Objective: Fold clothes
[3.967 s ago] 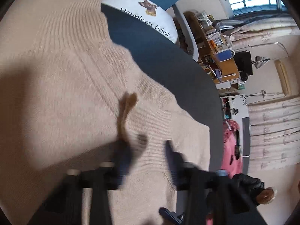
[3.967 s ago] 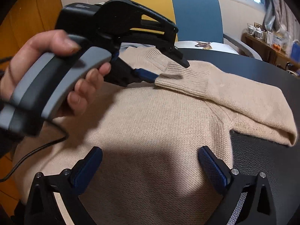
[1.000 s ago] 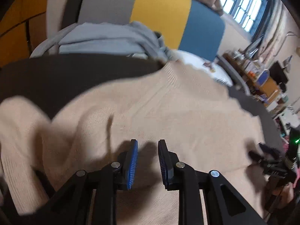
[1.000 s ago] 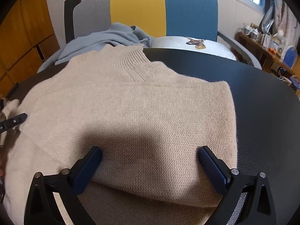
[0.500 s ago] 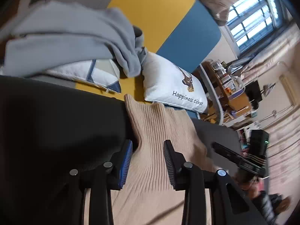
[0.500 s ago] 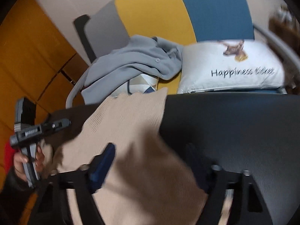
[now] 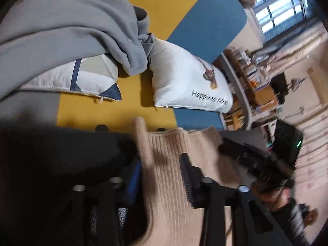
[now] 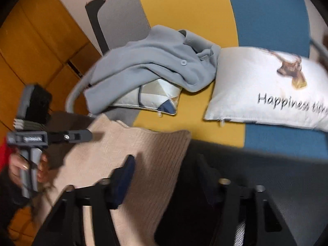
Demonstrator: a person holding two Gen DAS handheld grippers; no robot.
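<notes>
A beige knit sweater [image 7: 170,176] lies on the black table [image 7: 61,149] with its ribbed collar end at the far edge. In the left wrist view my left gripper [image 7: 161,176] stands open, its jaws either side of the collar's left corner. In the right wrist view the sweater [image 8: 143,164] runs under my right gripper [image 8: 166,176], which is open with its jaws astride the sweater's right edge. The left gripper [image 8: 82,136] also shows at the sweater's far left corner. The right gripper's body [image 7: 252,162] shows in the left wrist view.
Behind the table stands a grey, yellow and blue sofa [image 8: 188,10]. On it lie a grey garment [image 8: 155,61], a patterned cushion [image 8: 151,96] and a white "Happiness ticket" pillow [image 8: 266,90]. Orange wall panels [image 8: 30,47] are at left. Cluttered shelves [image 7: 256,86] are at right.
Both grippers have moved to the far collar end of the sweater, low over the table edge. The left jaws have spread a little and the right jaws have narrowed. The sleeves are folded in.
</notes>
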